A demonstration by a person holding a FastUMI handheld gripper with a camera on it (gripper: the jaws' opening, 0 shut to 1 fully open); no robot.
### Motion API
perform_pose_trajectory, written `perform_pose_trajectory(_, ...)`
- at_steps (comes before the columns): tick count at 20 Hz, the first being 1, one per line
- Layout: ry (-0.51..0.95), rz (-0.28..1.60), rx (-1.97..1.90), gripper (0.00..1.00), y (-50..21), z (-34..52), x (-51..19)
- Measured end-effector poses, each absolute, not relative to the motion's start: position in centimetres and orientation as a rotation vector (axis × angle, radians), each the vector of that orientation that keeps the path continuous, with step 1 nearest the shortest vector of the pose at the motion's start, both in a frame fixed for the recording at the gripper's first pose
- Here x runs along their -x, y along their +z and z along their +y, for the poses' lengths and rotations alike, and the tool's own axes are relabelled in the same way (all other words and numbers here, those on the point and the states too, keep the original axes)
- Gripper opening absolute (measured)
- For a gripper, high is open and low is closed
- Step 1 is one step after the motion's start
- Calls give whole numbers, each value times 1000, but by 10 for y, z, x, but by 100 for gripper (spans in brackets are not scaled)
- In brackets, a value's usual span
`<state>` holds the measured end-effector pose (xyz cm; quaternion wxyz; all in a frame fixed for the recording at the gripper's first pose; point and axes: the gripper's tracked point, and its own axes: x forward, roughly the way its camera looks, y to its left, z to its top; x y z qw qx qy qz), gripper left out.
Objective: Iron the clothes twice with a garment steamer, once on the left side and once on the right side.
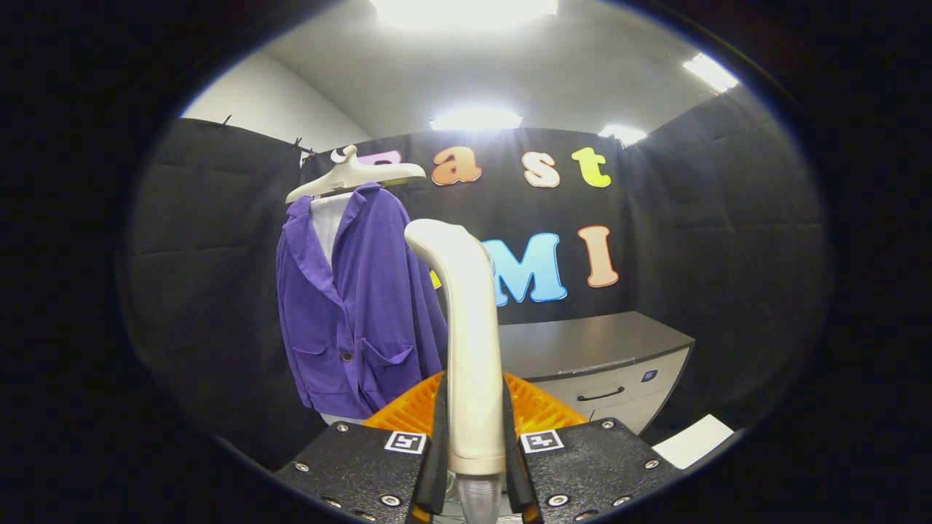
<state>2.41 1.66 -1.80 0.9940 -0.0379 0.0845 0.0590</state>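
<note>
A cream garment steamer [470,335] stands upright between my fingers, its head bent over to the left at the top. My gripper [475,429] is shut on the steamer's handle, both fingers pressing its sides. A purple jacket [357,313] over a white shirt hangs on a white hanger [357,176] beyond the fingers and to the left of the steamer head. The jacket's front faces me, with buttons and two lower pockets showing. The steamer head is close to the jacket's right side; I cannot tell whether they touch.
A dark-topped cabinet [597,346] with a white drawer front stands beyond the fingers to the right. A white sheet [699,440] lies low on the right. Black cloth walls enclose the booth on all sides.
</note>
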Motion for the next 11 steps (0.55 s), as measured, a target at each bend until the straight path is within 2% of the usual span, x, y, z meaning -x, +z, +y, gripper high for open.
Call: perform_pose_trajectory(11, 153, 205, 81, 33, -42, 9, -14)
